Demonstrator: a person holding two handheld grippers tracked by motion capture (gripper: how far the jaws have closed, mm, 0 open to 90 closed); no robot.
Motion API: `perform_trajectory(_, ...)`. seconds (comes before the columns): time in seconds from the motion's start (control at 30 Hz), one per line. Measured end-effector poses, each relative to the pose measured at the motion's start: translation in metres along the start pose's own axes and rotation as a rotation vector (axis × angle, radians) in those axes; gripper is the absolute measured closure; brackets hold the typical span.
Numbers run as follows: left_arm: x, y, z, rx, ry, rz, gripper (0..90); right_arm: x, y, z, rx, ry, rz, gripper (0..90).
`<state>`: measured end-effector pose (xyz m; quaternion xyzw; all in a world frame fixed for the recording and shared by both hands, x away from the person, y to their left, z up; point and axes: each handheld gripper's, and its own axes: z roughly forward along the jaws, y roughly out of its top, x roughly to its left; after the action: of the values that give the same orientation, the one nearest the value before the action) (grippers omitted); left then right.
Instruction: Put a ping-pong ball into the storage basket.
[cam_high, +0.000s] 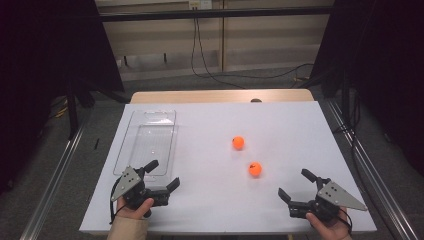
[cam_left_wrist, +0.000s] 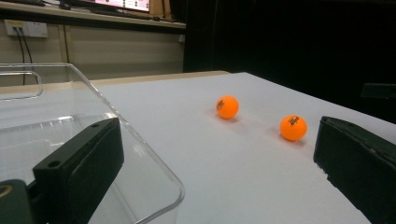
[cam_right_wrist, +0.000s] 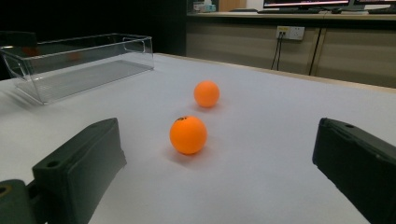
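Two orange balls lie on the white table top: the nearer ball (cam_high: 255, 169) (cam_left_wrist: 293, 127) (cam_right_wrist: 187, 135) and the farther ball (cam_high: 238, 143) (cam_left_wrist: 227, 107) (cam_right_wrist: 206, 94). A clear plastic tray (cam_high: 148, 141) (cam_left_wrist: 140, 140) (cam_right_wrist: 74, 63) stands empty at the left. My left gripper (cam_high: 162, 175) (cam_left_wrist: 215, 186) is open at the tray's near right corner, with nothing between its jaws. My right gripper (cam_high: 296, 185) (cam_right_wrist: 215, 182) is open near the front right edge and faces the nearer ball, a short way off it.
The white table top (cam_high: 290, 125) has free room in the middle and at the right. Beyond its far edge lie a wooden strip, floor cables and a low wall. Dark curtains hang on both sides.
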<state>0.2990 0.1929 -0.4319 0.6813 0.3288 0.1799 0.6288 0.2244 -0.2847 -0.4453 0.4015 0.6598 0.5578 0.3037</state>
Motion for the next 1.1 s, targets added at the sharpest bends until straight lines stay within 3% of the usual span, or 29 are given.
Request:
perform_trajectory(0.57,-0.013,0.004,0.018,0.007,-0.039,-0.011,1.5,0.000,0.000,0.000,-0.001,0.007,0.002,1.1)
perform_trajectory(0.67,-0.015,0.004,0.021,0.005,-0.060,-0.053,1.5,0.000,0.000,0.001,0.001,0.008,0.002,1.1)
perform_trajectory(1.1,-0.023,0.003,0.035,0.028,-0.069,-0.028,1.6,0.000,0.000,0.001,0.003,0.010,0.005,1.1)
